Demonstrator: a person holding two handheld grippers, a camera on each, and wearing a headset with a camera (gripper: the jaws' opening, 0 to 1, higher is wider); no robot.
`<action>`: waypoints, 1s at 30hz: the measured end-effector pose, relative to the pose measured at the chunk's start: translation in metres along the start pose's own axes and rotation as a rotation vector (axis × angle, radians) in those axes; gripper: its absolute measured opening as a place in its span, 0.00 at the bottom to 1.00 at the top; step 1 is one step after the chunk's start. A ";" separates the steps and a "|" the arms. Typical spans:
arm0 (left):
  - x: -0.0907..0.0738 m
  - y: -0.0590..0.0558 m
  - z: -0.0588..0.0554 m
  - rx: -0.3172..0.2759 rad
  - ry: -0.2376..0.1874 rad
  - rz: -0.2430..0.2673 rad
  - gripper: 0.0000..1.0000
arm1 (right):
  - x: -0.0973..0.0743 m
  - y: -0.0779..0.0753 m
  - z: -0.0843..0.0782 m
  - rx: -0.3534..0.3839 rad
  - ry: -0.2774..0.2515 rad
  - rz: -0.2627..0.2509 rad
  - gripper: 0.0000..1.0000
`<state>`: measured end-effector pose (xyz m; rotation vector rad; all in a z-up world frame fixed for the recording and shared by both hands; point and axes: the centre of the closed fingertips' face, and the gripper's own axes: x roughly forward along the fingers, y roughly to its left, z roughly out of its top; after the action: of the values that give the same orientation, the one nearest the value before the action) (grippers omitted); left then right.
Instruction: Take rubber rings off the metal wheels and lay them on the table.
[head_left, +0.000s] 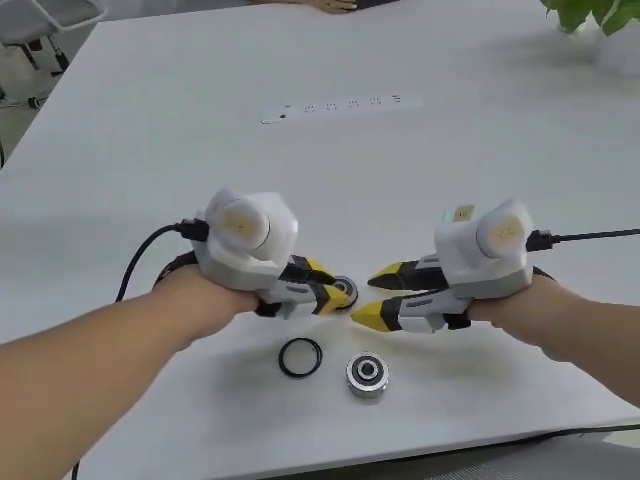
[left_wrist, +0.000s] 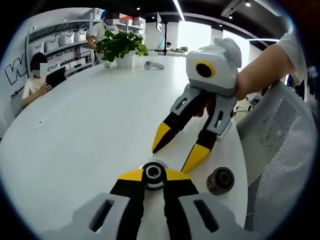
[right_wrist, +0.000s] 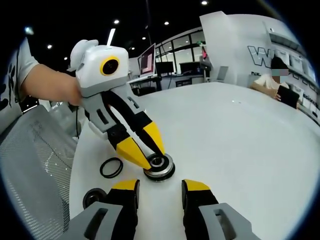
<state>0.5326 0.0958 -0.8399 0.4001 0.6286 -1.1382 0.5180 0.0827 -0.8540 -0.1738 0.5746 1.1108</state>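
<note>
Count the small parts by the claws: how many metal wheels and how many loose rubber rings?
Metal wheels: 2 (held wheel in the left claw, free wheel on the table)
Loose rubber ring: 1
Total: 3

The table (head_left: 200, 130) is plain white. The left gripper (head_left: 338, 292) and right gripper (head_left: 367, 298) are white, with black jaws tipped yellow. The loose ring (head_left: 300, 357) is black — the wheel (head_left: 367, 374) beside it silver, dark-centred. The plant (head_left: 590, 12) at the far right corner is green.
</note>
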 end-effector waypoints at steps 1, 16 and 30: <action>0.000 0.001 0.000 -0.001 0.002 0.003 0.08 | 0.000 0.000 0.001 -0.001 -0.002 0.000 0.32; 0.001 -0.001 0.000 0.006 0.009 0.039 0.08 | 0.015 0.005 0.009 -0.010 0.000 0.015 0.32; 0.001 -0.002 0.000 -0.011 0.001 0.055 0.07 | 0.022 0.001 0.010 -0.031 0.013 -0.015 0.27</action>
<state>0.5313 0.0944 -0.8407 0.4061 0.6214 -1.0821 0.5276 0.1048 -0.8569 -0.2122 0.5666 1.1048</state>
